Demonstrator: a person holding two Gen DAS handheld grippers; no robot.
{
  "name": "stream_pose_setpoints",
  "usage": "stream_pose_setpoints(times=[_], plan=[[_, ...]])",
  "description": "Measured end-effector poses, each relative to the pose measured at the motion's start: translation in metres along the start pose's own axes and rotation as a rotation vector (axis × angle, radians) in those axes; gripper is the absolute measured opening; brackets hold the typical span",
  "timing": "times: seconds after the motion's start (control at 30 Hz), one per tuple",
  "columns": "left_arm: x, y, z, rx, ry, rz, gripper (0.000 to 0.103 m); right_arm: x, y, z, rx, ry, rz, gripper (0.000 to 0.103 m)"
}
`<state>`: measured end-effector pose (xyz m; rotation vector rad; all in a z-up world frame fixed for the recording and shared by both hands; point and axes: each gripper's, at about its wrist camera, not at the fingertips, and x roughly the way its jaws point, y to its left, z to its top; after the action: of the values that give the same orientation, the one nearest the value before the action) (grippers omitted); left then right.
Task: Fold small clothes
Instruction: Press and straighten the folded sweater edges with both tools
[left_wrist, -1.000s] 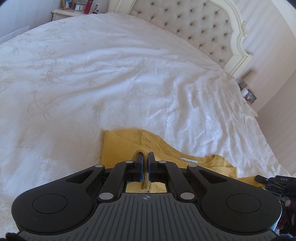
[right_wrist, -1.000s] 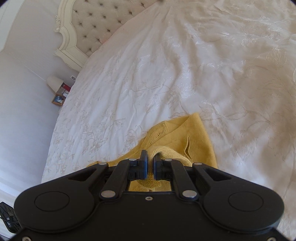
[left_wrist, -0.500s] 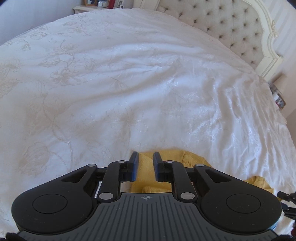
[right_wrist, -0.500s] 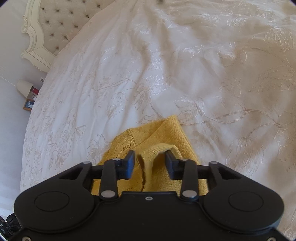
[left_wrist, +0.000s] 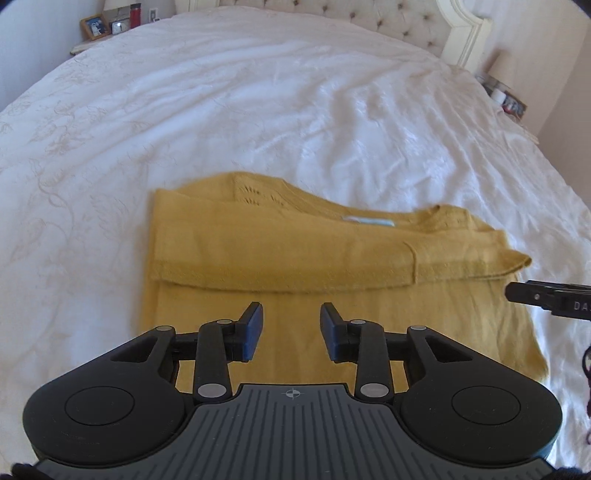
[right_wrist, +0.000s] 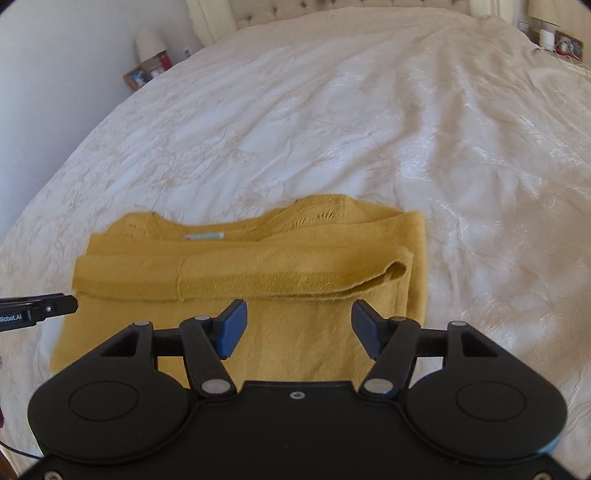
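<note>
From the left wrist we see our left gripper (left_wrist: 291, 325) with its jaws parted at a middling width and nothing between them; they have just been opening. Beyond the blue pads (left_wrist: 253, 330) the yellow sweater (left_wrist: 295, 251) lies flat on the white bedspread (left_wrist: 258, 110), its hem folded up across the body so that a ribbed band runs side to side. A pale label (left_wrist: 367, 220) shows at the neckline. At the right edge the tip of our right gripper (left_wrist: 546, 295) juts in beside the sweater's corner.

From the right wrist we see the right gripper (right_wrist: 299, 326) spread wider, also empty, its jaws likewise just opened. The yellow sweater (right_wrist: 258, 258) sits just ahead on the bedspread (right_wrist: 369, 110), folded hem nearest us. The left gripper (right_wrist: 40, 308) pokes in at the left edge, by the fold's end. A tufted headboard (right_wrist: 314, 7) stands at the far end.
</note>
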<state>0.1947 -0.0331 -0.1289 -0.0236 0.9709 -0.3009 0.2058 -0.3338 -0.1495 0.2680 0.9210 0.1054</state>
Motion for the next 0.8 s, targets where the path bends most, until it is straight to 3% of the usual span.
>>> stream_pose_setpoints(times=[0.23,0.43,0.6,0.8], plan=[[0.041,-0.014,0.001,0.059,0.061,0.015,0.033,0.032,0.022,-0.003,-0.124,0.07,-0.001,0.066],[0.076,-0.003,0.042,0.09,0.05,0.028,0.033,0.071,0.019,0.022,-0.183,0.085,-0.039,0.066],[0.095,0.008,0.081,0.079,0.022,0.053,0.034,0.091,0.007,0.059,-0.151,0.064,-0.056,0.067],[0.093,0.016,0.108,0.056,0.001,0.107,0.034,0.09,-0.016,0.078,-0.042,0.055,-0.078,0.067]])
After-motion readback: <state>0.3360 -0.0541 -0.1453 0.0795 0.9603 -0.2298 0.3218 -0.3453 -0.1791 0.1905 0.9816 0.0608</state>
